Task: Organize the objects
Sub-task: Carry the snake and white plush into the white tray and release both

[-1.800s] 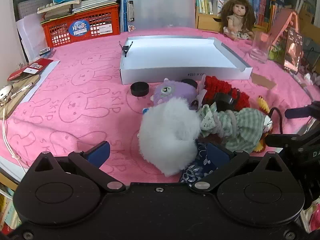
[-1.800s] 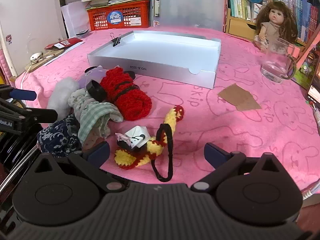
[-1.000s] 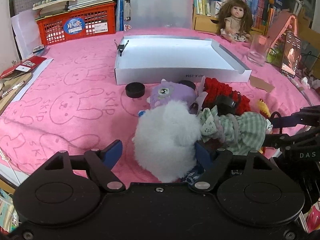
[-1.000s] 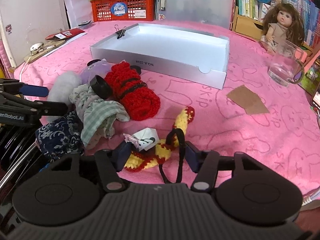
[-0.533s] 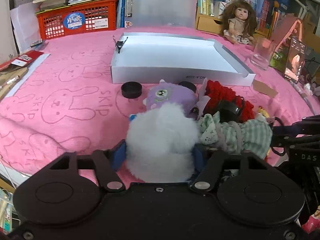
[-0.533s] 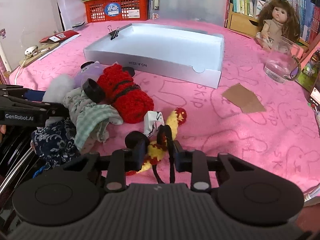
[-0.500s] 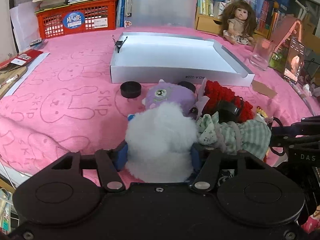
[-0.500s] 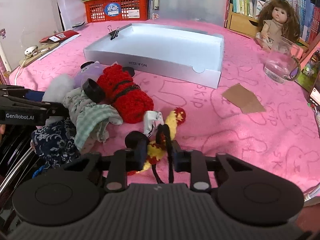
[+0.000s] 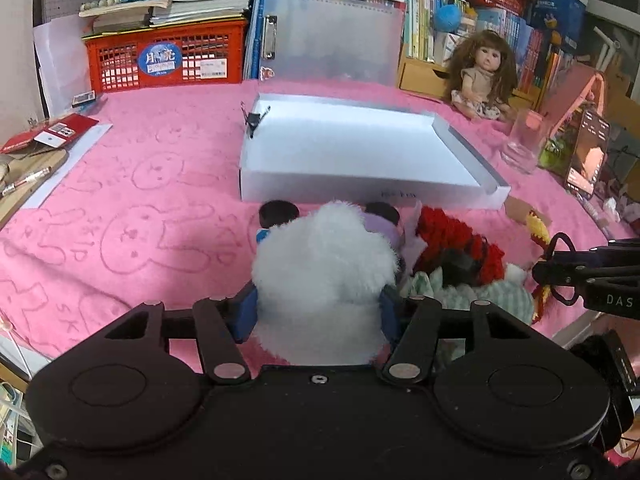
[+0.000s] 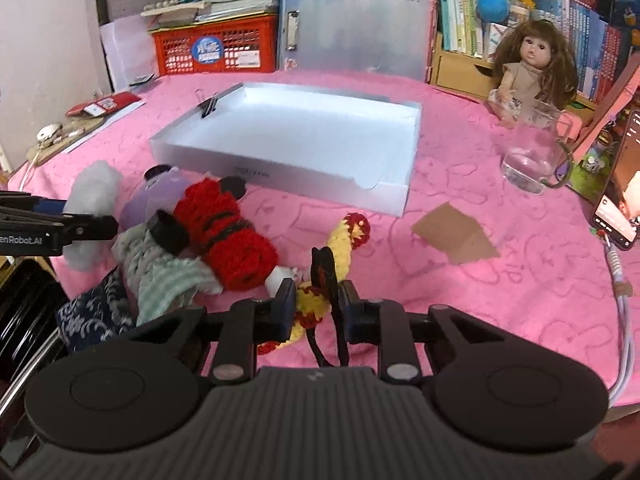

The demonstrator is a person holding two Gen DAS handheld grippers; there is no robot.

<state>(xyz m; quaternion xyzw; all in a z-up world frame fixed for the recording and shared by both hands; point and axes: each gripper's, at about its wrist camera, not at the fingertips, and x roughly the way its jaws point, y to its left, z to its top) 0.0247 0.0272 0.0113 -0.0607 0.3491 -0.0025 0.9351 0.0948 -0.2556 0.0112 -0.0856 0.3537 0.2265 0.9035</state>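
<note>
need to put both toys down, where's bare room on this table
The shallow white cardboard tray holds only a black binder clip on its rim. The pink rabbit-print towel lies bare left of the tray. It is crowded in front of the tray, around the red knitted roll.

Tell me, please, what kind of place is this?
Probably a room in a home, perhaps a child's study: crowded bookshelves at the back, a doll sitting by them, and a pink rabbit-print cloth over the table.
</note>
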